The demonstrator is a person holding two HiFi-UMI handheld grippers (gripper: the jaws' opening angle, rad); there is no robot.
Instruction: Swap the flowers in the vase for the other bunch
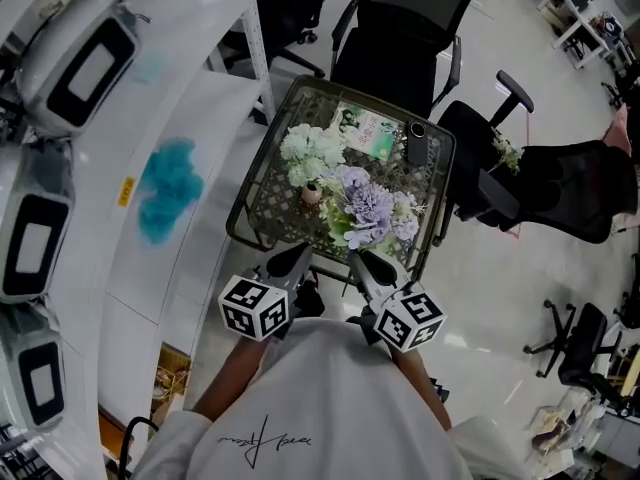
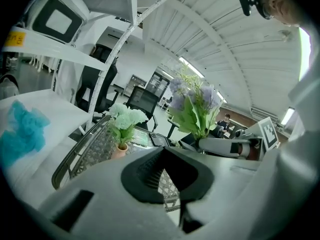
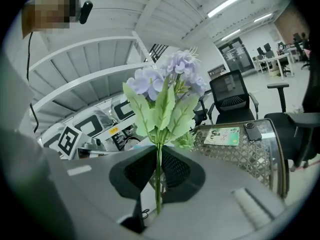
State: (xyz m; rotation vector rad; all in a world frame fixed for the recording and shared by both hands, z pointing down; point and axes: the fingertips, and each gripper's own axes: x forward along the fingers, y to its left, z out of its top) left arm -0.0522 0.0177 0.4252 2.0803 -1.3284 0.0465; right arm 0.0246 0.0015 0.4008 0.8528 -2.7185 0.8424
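Right gripper clamps the purple bunch by its stem, left gripper closed on nothing — we should open left, then pull the white flowers straight up out of the vase.

Worktop ahead of person; shelf to its left, chair behind, second chair to right. On worktop: vase left of centre, flowers in it; booklet at far side, phone just right of booklet. Other bunch right of vase, stem between right gripper jaws. Left gripper beside it at near edge.
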